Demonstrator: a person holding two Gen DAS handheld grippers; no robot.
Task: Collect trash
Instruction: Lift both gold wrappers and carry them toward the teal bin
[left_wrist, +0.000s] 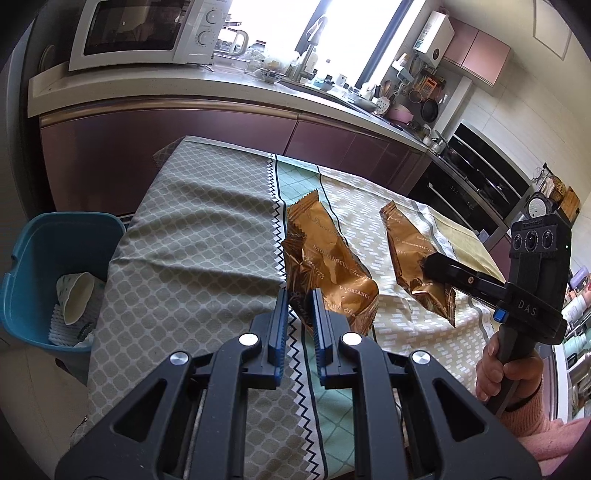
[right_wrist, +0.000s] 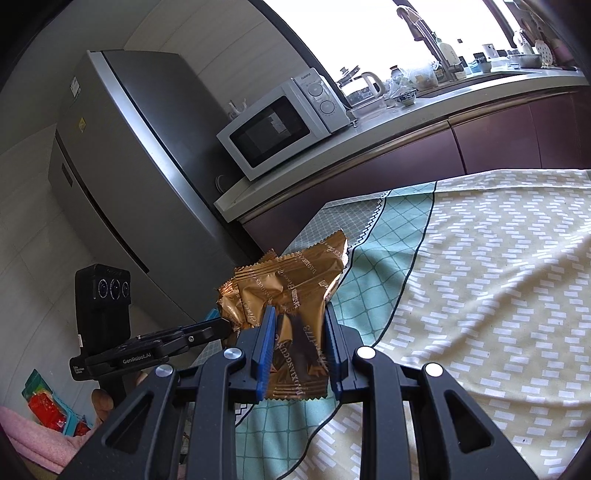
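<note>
Two crumpled gold snack wrappers are held over the cloth-covered table (left_wrist: 207, 206). My left gripper (left_wrist: 299, 297) is shut on the lower corner of the left gold wrapper (left_wrist: 325, 254), which stretches away from the fingertips. The right gripper (left_wrist: 431, 266) comes in from the right and is shut on the other gold wrapper (left_wrist: 410, 251). In the right wrist view, the right gripper (right_wrist: 300, 314) pinches its wrapper (right_wrist: 295, 295) between the blue pads. The left gripper (right_wrist: 221, 328) grips the second wrapper (right_wrist: 231, 306) just behind. A blue bin (left_wrist: 33, 266) stands on the floor left of the table.
The bin holds a paper cup (left_wrist: 75, 295) and other litter. A counter with a microwave (left_wrist: 144, 33) and maroon cabinets (left_wrist: 166, 147) runs behind the table. A steel fridge (right_wrist: 122, 166) stands at the left. A person's hand (left_wrist: 502, 369) holds the right gripper's handle.
</note>
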